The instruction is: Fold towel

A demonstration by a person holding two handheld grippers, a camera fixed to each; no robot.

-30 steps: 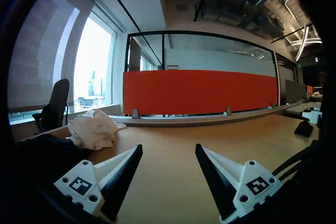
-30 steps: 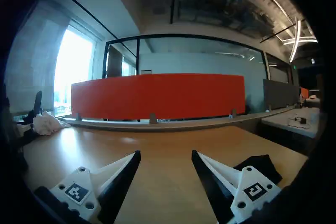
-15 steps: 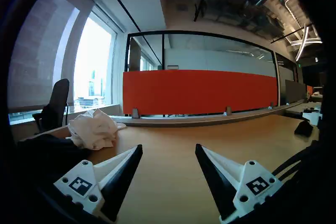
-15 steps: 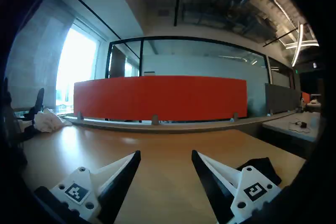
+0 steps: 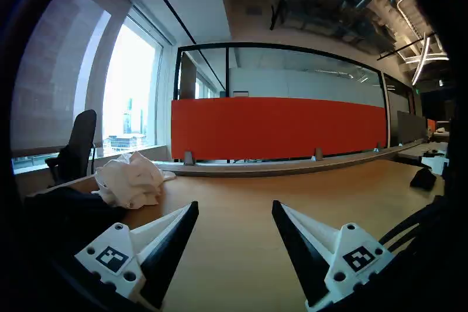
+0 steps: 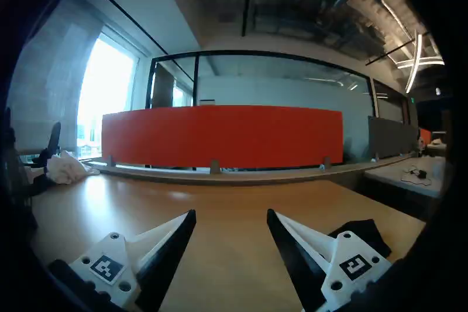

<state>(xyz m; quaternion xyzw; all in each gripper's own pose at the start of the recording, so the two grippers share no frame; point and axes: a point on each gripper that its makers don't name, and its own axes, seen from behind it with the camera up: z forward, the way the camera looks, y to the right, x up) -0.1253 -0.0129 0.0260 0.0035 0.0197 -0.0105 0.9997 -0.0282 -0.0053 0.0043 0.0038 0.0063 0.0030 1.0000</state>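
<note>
Left hand-held gripper (image 5: 234,204) above the wooden worktop (image 5: 234,265), fingers spread, holding nothing; right hand-held gripper (image 6: 230,212) likewise spread and empty; crumpled white towel (image 5: 130,180) on the worktop at far left, well apart from both, near the red partition (image 5: 278,127).

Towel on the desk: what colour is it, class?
The towel is plain white, seen best in the left gripper view.
</note>
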